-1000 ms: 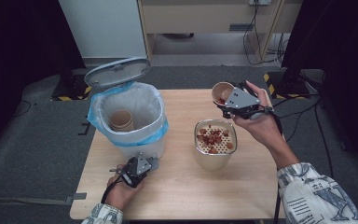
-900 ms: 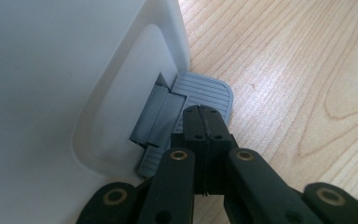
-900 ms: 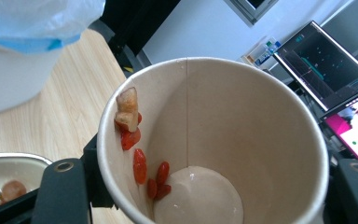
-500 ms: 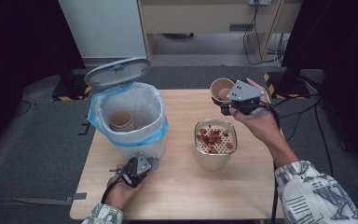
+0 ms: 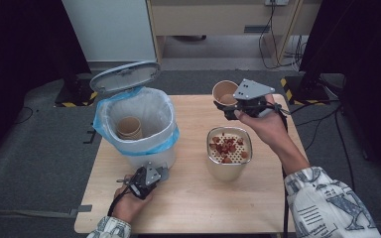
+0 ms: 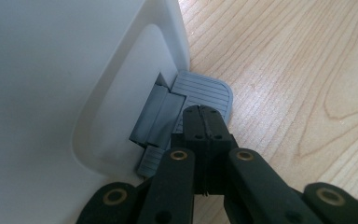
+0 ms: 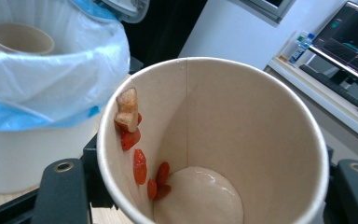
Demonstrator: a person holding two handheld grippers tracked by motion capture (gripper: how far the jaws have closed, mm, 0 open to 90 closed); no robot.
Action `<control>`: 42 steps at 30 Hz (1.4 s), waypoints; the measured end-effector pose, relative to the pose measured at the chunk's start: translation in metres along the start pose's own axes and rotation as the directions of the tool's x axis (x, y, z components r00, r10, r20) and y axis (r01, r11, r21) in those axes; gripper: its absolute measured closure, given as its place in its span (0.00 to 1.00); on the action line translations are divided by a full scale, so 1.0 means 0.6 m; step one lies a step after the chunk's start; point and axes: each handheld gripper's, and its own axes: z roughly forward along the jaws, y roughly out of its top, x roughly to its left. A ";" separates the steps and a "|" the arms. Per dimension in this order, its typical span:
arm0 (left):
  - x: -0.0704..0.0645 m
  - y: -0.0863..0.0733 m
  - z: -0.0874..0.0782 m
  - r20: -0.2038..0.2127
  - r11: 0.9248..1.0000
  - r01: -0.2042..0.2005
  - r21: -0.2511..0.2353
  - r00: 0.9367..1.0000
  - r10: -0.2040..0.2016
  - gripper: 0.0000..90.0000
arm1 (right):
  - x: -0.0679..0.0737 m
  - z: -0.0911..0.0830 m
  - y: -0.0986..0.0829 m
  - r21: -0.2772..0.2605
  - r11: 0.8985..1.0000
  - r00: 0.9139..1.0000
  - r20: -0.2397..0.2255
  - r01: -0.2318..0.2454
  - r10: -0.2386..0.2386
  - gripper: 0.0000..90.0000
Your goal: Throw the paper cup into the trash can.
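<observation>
Two grippers are at work on this wooden surface point(image 5: 188, 208), and they are well apart. Over at the far right, the right gripper point(image 5: 230, 106) has its jaws spread wide around a paper cup point(image 5: 224, 92), clamping it from both sides and holding it up above the far edge of the surface, just beyond the metal strainer pot point(image 5: 229, 151). Look into the cup in the right gripper view point(image 7: 214, 154): red bits and a pale crusty piece point(image 7: 128, 114) cling to its inner wall, and there is a wet sheen on the bottom. The strainer pot's perforated insert carries a scatter of similar red pieces point(image 5: 225, 148). On the near left, the left gripper point(image 5: 129, 181) sits low on the surface, jaws pressed fully together with nothing between them (the left gripper view shows the tips meeting), resting on the grey ribbed pedal point(image 6: 205, 91) at the foot of the white bin point(image 5: 139, 124). The bin's lid point(image 5: 124, 77) stands open, its blue liner is folded over the rim, and stacked paper cups point(image 5: 129, 127) lie inside.
</observation>
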 end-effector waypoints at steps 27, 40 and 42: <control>0.000 -0.001 0.000 0.003 1.000 0.002 -0.005 1.000 -0.002 1.00 | 0.012 0.035 0.043 -0.016 0.997 0.996 -0.054 -0.071 0.070 0.33; 0.000 -0.001 0.000 0.002 1.000 0.002 -0.004 1.000 -0.002 1.00 | 0.019 0.052 0.073 -0.011 0.993 0.989 -0.088 -0.122 0.120 0.33; 0.000 -0.001 0.000 0.003 1.000 0.003 -0.004 1.000 -0.003 1.00 | 0.022 0.055 0.080 -0.013 0.992 0.988 -0.097 -0.124 0.122 0.33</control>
